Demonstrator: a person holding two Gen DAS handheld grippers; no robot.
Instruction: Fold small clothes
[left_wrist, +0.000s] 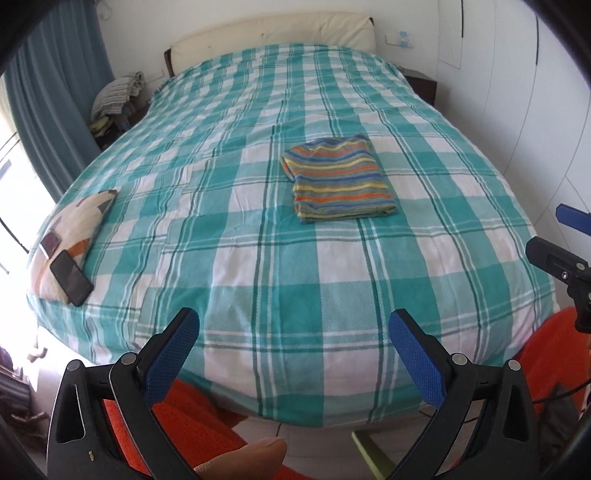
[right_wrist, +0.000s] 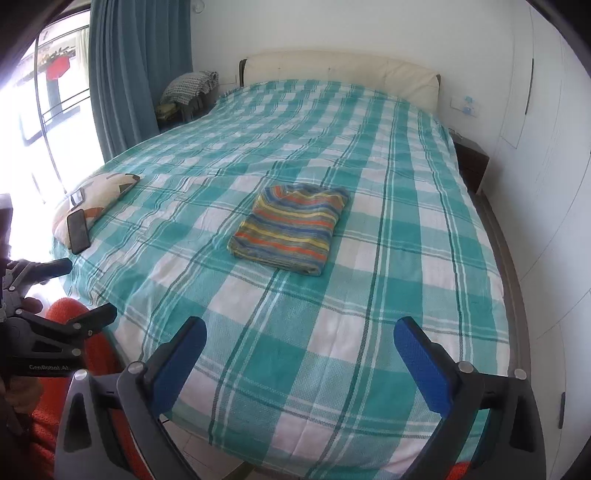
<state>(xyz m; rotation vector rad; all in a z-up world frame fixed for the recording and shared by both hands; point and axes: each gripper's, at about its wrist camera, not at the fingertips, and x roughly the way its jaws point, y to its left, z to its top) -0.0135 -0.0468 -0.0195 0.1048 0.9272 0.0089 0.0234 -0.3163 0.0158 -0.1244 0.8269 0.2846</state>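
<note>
With both grippers drawn back over the foot of the bed (left_wrist: 332, 295), I see nothing caught in either. My left gripper (left_wrist: 293, 354) has its jaws spread wide, the blue pads (left_wrist: 417, 358) dimpled like rubber mesh, set on black plastic arms with round metal pivots, and only checked cloth shows between them. My right gripper (right_wrist: 299, 356) stands just as wide and just as bare between its jaws.

The garment (left_wrist: 338, 179) lies well ahead of both, flat on the bedspread and a little right of the bed's middle line in the left view. It is a soft knit, folded into a neat rectangle, striped across in orange, yellow, blue and grey-green, with one layered edge showing along its near side.

That bedspread is a woven teal-and-white plaid with thin dark green lines, faintly wrinkled. At its left edge a patterned cushion (left_wrist: 74, 236) carries a dark, glossy phone (left_wrist: 72, 277). A padded cream headboard (left_wrist: 273, 33) closes the far end, and pleated teal curtains (right_wrist: 140, 66) hang by the bright window. Orange ribbed cloth (left_wrist: 192, 417) sits below my left gripper.
</note>
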